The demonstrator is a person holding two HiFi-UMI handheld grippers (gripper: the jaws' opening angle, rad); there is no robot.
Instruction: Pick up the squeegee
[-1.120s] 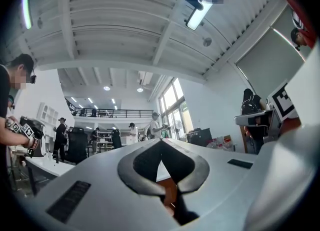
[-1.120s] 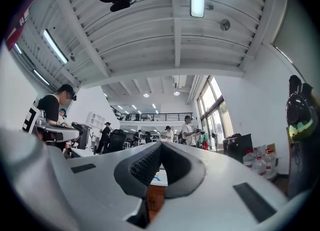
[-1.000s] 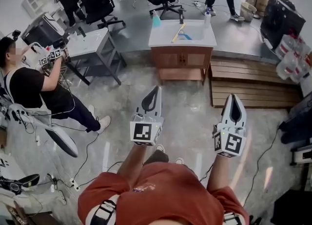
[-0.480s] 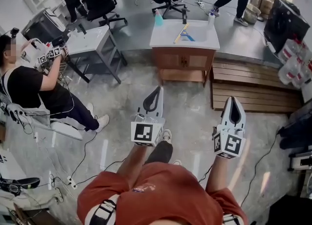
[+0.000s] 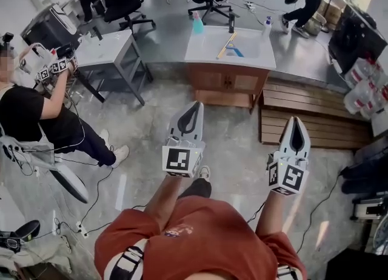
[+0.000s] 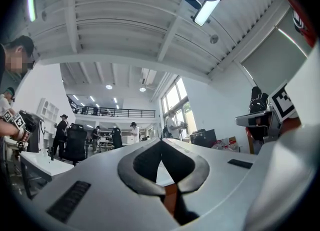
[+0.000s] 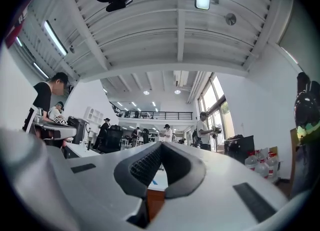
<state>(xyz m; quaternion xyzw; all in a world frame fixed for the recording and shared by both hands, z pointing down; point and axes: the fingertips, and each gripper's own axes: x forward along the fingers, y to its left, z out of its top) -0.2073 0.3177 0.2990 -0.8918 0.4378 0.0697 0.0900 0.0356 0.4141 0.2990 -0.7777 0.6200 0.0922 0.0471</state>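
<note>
Grey floor (image 5: 139,133) lies between me and the wooden cabinet (image 5: 227,82) with its white sink top (image 5: 203,51); my left claw (image 5: 194,104) and right claw (image 5: 297,120) point toward it, each pinched fully together on nothing; well ahead, the yellow-handled squeegee (image 5: 225,45) lies untouched on that top.

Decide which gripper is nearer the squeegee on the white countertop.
Left. The left gripper hangs over the floor below and slightly left of the squeegee in the head view; the right gripper is farther off, toward the lower right.
</note>
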